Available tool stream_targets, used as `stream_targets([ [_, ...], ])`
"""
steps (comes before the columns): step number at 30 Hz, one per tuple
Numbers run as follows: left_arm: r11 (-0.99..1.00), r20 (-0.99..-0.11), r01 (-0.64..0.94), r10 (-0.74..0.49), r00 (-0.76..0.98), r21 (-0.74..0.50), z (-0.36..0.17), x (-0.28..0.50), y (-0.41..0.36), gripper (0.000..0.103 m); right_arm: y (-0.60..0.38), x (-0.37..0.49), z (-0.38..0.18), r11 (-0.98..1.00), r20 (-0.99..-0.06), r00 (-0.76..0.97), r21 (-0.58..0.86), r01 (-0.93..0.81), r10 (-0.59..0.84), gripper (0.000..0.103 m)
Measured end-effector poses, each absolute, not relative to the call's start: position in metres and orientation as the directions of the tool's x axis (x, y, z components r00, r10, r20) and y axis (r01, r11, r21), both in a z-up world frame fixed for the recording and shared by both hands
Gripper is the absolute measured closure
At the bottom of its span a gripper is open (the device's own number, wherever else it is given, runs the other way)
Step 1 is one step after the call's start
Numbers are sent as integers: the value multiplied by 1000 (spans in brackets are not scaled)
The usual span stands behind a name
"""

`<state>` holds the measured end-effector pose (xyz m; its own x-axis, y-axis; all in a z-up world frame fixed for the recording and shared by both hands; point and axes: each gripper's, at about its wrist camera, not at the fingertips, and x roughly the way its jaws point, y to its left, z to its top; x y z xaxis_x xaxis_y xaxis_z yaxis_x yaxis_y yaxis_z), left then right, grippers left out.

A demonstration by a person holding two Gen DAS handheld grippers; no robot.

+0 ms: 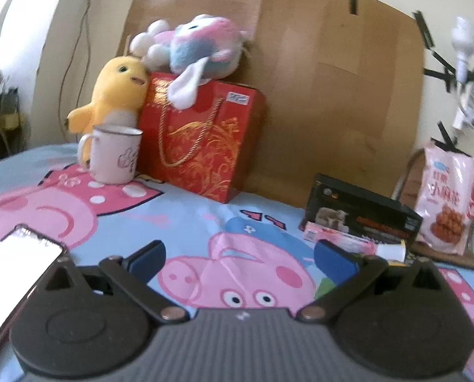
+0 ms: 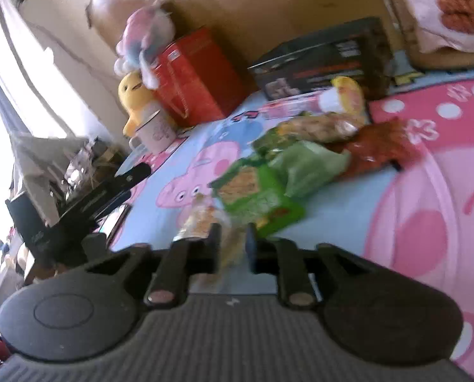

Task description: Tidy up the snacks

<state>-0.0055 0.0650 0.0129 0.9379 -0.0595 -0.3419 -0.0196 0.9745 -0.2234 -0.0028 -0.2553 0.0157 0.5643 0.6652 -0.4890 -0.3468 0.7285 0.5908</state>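
In the right wrist view, several snack packets lie in a pile on the cartoon cloth: a green packet (image 2: pixel 256 194), a pale green bag (image 2: pixel 310 165), a red packet (image 2: pixel 377 149) and a clear bag of nuts (image 2: pixel 319 125). My right gripper (image 2: pixel 232 242) is nearly shut on a small clear snack packet (image 2: pixel 202 219) just in front of the pile. My left gripper (image 1: pixel 238 256) is open and empty above the cloth; it also shows in the right wrist view (image 2: pixel 122 178). A black box (image 1: pixel 361 213), a pink tube (image 1: pixel 342 238) and a pink snack bag (image 1: pixel 450 197) stand at the right.
A red gift bag (image 1: pixel 202 140), a white mug (image 1: pixel 114 154), a yellow plush (image 1: pixel 116 92) and a pink-blue plush (image 1: pixel 202 44) stand at the back left before a cardboard sheet (image 1: pixel 332 79). A phone (image 1: pixel 11 270) lies at the left.
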Motion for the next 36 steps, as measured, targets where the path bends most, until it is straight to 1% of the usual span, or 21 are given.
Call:
stream_targets([
  [1, 976, -341, -14, -62, 938, -218, 13, -6, 63, 0, -256, -3, 14, 724, -478, 572, 598, -344, 667, 63],
  [4, 975, -349, -9, -70, 935, -221, 12, -5, 63, 0, -256, -5, 9, 734, -472, 590, 583, -348, 655, 58],
  [11, 973, -370, -4, -84, 925, -230, 11, -2, 64, 0, -262, -16, 4, 747, -471, 593, 529, -402, 653, 56],
  [14, 976, -372, -2, -81, 925, -217, 11, -1, 62, 0, -256, -24, 4, 733, -468, 569, 504, -457, 677, 48],
  [16, 978, -374, 0, -80, 924, -210, 11, -1, 60, 0, -246, -30, 4, 733, -483, 552, 465, -496, 680, 35],
  [19, 979, -376, 5, -82, 923, -203, 11, -1, 60, 0, -230, -35, 1, 737, -523, 526, 390, -552, 670, 31],
  [24, 981, -375, 8, -82, 923, -194, 11, -1, 57, 0, -213, -38, -3, 735, -548, 521, 296, -611, 654, 29],
  [29, 982, -375, 11, -82, 923, -188, 11, -1, 55, 0, -204, -38, -4, 764, -553, 574, 195, -615, 604, 29],
  [32, 982, -375, 11, -82, 923, -189, 11, -1, 55, 0, -211, -34, -5, 792, -545, 607, 196, -577, 578, 28],
  [36, 981, -377, 16, -89, 922, -194, 11, -1, 54, 0, -217, -33, -7, 789, -534, 606, 222, -572, 590, 28],
])
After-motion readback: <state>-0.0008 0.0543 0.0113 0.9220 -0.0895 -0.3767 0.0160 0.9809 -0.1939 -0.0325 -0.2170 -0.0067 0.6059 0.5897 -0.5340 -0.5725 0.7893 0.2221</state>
